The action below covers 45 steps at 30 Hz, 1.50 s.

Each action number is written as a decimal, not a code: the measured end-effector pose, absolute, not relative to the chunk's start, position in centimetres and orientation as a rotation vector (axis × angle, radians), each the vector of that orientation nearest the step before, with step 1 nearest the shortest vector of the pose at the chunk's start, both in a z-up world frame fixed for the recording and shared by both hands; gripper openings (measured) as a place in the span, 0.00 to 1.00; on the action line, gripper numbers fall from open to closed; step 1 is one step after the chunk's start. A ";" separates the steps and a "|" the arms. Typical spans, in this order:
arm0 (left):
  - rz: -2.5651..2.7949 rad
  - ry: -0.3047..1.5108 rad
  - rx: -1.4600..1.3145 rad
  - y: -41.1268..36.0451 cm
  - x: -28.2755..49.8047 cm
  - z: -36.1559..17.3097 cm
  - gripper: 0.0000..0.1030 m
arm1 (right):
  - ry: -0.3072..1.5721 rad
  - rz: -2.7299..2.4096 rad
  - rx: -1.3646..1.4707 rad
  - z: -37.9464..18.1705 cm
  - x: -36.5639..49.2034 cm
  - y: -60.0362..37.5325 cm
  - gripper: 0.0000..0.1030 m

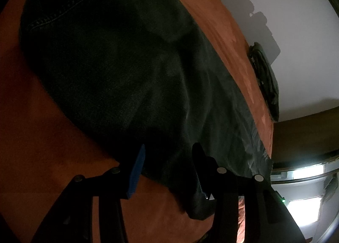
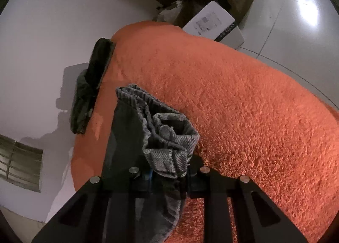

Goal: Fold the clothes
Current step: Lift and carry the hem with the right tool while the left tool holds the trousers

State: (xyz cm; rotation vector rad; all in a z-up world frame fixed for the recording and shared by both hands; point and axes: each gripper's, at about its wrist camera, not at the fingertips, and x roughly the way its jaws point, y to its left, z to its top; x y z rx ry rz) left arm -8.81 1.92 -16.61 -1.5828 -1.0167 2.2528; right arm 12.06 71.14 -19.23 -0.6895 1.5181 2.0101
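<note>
Dark jeans (image 1: 118,63) lie spread on the orange fuzzy cover (image 1: 42,137), stitched seam at the far left. My left gripper (image 1: 167,158) hovers at their near edge, fingers apart, blue pad (image 1: 136,171) on the left, cloth lying between the fingers. In the right wrist view my right gripper (image 2: 169,176) is shut on a bunched grey denim end of the jeans (image 2: 167,137) and holds it lifted above the orange cover (image 2: 243,105).
A folded dark green garment (image 2: 91,86) lies at the cover's edge by the white wall; it also shows in the left wrist view (image 1: 264,78). A white box (image 2: 214,22) stands on the tiled floor (image 2: 286,10) beyond the cover.
</note>
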 end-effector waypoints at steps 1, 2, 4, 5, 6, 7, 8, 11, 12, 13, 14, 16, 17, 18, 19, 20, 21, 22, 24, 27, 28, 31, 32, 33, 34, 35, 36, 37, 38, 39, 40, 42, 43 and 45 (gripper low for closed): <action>2.251 -1.019 -1.583 1.8 -8.7 -16.6 0.46 | 1.506 2.011 -0.701 -19.2 12.0 71.1 0.19; 2.249 -1.020 -1.583 1.7 -8.7 -16.6 0.46 | 1.494 2.012 -0.713 -19.2 11.9 71.2 0.19; 2.244 -1.021 -1.584 1.7 -8.7 -16.7 0.46 | 1.488 2.009 -0.722 -19.3 11.8 71.2 0.19; 2.242 -1.019 -1.585 1.6 -8.7 -16.7 0.46 | 1.498 2.004 -0.714 -19.4 12.0 71.2 0.19; 2.239 -1.017 -1.585 1.5 -8.8 -16.7 0.46 | 1.502 2.000 -0.709 -19.4 12.0 71.1 0.19; 2.237 -1.015 -1.586 1.4 -8.8 -16.6 0.46 | 1.502 1.997 -0.707 -19.4 12.1 71.1 0.19; 2.233 -1.019 -1.586 1.3 -8.8 -16.6 0.46 | 1.501 1.997 -0.706 -19.4 12.1 71.1 0.19; 2.231 -1.028 -1.583 1.0 -8.8 -16.6 0.46 | 1.494 2.000 -0.708 -19.4 12.1 71.0 0.19; 2.235 -1.023 -1.580 1.0 -8.8 -16.5 0.46 | 1.496 1.999 -0.706 -19.4 12.2 71.0 0.19; 2.237 -1.016 -1.576 1.1 -8.8 -16.4 0.46 | 1.499 1.996 -0.703 -19.4 12.2 71.0 0.19; 2.239 -1.007 -1.572 1.2 -8.8 -16.4 0.46 | 1.502 1.992 -0.701 -19.4 12.2 70.9 0.19; 2.242 -0.996 -1.564 1.4 -8.8 -16.2 0.46 | 1.506 1.985 -0.698 -19.4 12.1 70.9 0.19; 2.242 -0.995 -1.560 1.4 -8.8 -16.2 0.46 | 1.506 1.984 -0.698 -19.4 12.1 70.9 0.19; 2.245 -0.993 -1.556 1.5 -8.8 -16.1 0.46 | 1.506 1.984 -0.699 -19.4 12.1 70.9 0.19; 2.258 -0.988 -1.549 1.5 -8.8 -16.0 0.46 | 1.503 1.987 -0.702 -19.4 12.2 70.9 0.19; 2.274 -0.980 -1.542 1.4 -8.7 -15.8 0.46 | 1.500 1.991 -0.707 -19.5 12.2 70.9 0.19; 2.291 -0.973 -1.534 1.4 -8.7 -15.7 0.46 | 1.493 1.997 -0.716 -19.5 12.2 71.0 0.19; 2.304 -0.963 -1.524 1.5 -8.6 -15.5 0.46 | 1.482 2.005 -0.728 -19.5 12.2 71.0 0.19; 2.328 -0.940 -1.503 1.5 -8.6 -15.0 0.46 | 1.482 2.007 -0.739 -19.8 12.3 71.1 0.19; 2.312 -0.935 -1.495 1.9 -8.5 -15.0 0.46 | 1.508 1.994 -0.722 -20.0 12.5 71.2 0.19; 2.309 -0.927 -1.499 2.0 -8.5 -15.0 0.46 | 1.507 1.992 -0.723 -20.0 12.4 71.1 0.19; 2.306 -0.918 -1.508 2.2 -8.5 -15.0 0.46 | 1.504 1.995 -0.728 -19.8 12.4 71.1 0.19; 2.306 -0.919 -1.510 2.2 -8.5 -15.0 0.46 | 1.506 1.994 -0.728 -19.9 12.4 71.2 0.19; 2.306 -0.921 -1.512 2.2 -8.5 -15.1 0.46 | 1.508 1.993 -0.729 -19.9 12.4 71.2 0.19; 2.306 -0.922 -1.513 2.1 -8.4 -15.1 0.46 | 1.509 1.993 -0.730 -19.9 12.5 71.2 0.19; 2.306 -0.923 -1.515 2.1 -8.4 -15.1 0.46 | 1.511 1.992 -0.730 -19.9 12.5 71.2 0.19; 2.306 -0.925 -1.517 2.1 -8.4 -15.1 0.46 | 1.517 1.989 -0.728 -19.9 12.5 71.2 0.19; 2.306 -0.926 -1.518 2.1 -8.4 -15.1 0.46 | 1.525 1.985 -0.725 -20.0 12.5 71.2 0.19; 2.306 -0.928 -1.520 2.1 -8.4 -15.1 0.46 | 1.533 1.982 -0.721 -20.0 12.5 71.2 0.19; 2.306 -0.929 -1.522 2.0 -8.4 -15.1 0.46 | 1.544 1.978 -0.716 -20.1 12.6 71.3 0.19; 2.306 -0.931 -1.523 2.0 -8.4 -15.1 0.46 | 1.557 1.975 -0.710 -20.1 12.6 71.3 0.19; 2.305 -0.933 -1.527 2.0 -8.4 -15.2 0.46 | 1.586 1.968 -0.698 -20.3 12.8 71.4 0.19; 2.305 -0.935 -1.528 1.9 -8.4 -15.2 0.46 | 1.602 1.964 -0.691 -20.4 12.9 71.4 0.19; 2.301 -0.944 -1.529 1.9 -8.2 -15.1 0.46 | 1.608 1.966 -0.689 -20.3 13.0 71.4 0.19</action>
